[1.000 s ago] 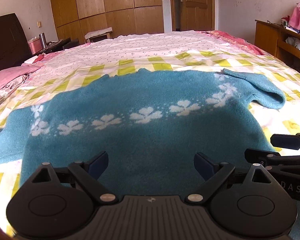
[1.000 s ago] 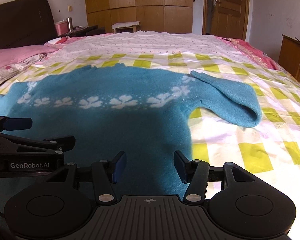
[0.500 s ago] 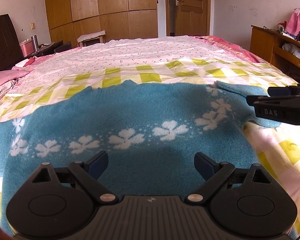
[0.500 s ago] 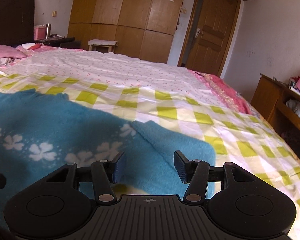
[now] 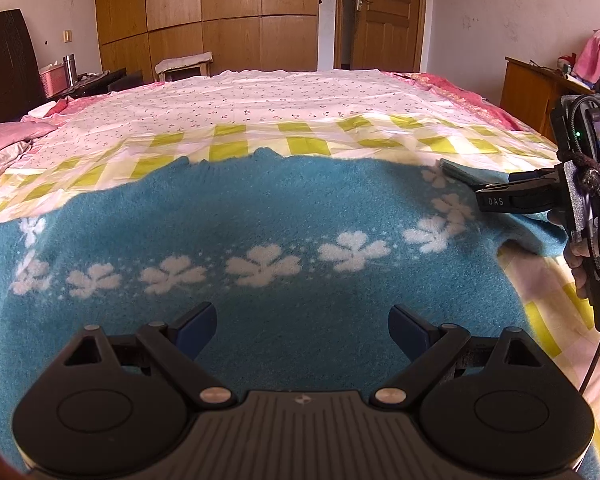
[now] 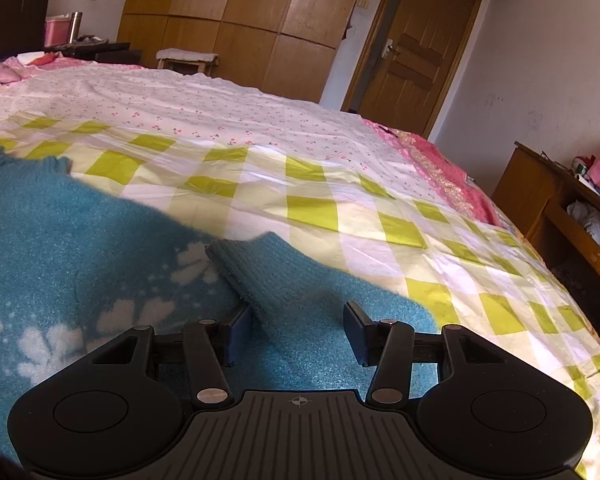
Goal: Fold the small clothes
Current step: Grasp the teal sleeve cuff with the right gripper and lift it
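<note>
A blue sweater (image 5: 260, 208) with a band of white flowers lies spread flat on the bed. Its right sleeve (image 6: 276, 276) is folded back over itself. My left gripper (image 5: 302, 326) hovers open over the lower body of the sweater, with nothing between its fingers. My right gripper (image 6: 298, 330) sits at the folded sleeve, jaws closing, and the sleeve's cuff end lies between the pads without being pinched. Seen from the left wrist, the right gripper (image 5: 512, 196) points in from the right edge onto that sleeve.
The bed (image 6: 340, 184) has a yellow-checked and floral sheet. A wooden desk (image 6: 560, 216) with clutter stands along the right side. A pink pillow (image 5: 4, 140) and a nightstand (image 5: 88, 80) are at the left. A wardrobe (image 5: 204, 16) and a door (image 5: 384, 12) stand behind.
My right gripper swung right and forward from the sweater's hem to the folded sleeve, and its jaws narrowed a little. The left gripper shifted slightly and stayed open.
</note>
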A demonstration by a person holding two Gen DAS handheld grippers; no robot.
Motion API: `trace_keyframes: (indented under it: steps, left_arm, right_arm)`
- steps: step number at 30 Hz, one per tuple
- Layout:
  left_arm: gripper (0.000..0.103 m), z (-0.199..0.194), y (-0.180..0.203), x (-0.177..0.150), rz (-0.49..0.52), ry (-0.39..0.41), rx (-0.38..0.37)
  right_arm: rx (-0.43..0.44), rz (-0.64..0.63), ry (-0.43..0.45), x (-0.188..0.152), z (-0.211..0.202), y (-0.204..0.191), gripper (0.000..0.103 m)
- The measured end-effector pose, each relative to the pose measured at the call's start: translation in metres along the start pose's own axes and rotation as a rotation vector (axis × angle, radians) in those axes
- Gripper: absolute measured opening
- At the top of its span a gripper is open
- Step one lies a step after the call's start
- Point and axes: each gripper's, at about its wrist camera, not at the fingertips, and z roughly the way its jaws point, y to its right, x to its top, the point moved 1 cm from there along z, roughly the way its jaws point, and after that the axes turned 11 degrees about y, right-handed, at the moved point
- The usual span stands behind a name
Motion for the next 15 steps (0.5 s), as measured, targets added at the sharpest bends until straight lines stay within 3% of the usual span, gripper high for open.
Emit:
trace_keyframes:
  steps: [11,14,15]
  left_arm:
    - [0.098,-0.007,-0.012,-0.005,-0.035,0.000,0.000]
    - [0.098,-0.009,-0.015,-0.006,-0.034,-0.003,0.001]
    - [0.098,-0.010,-0.016,-0.006,-0.035,-0.003,0.002]
  right_arm:
    - [0.016,-0.025,-0.012,0.004,0.010,-0.007,0.050]
    - [-0.002,-0.001,-0.025,0.001,0.018,-0.004,0.046]
    - [-0.011,0.016,-0.029,0.001,0.020,-0.002,0.034]
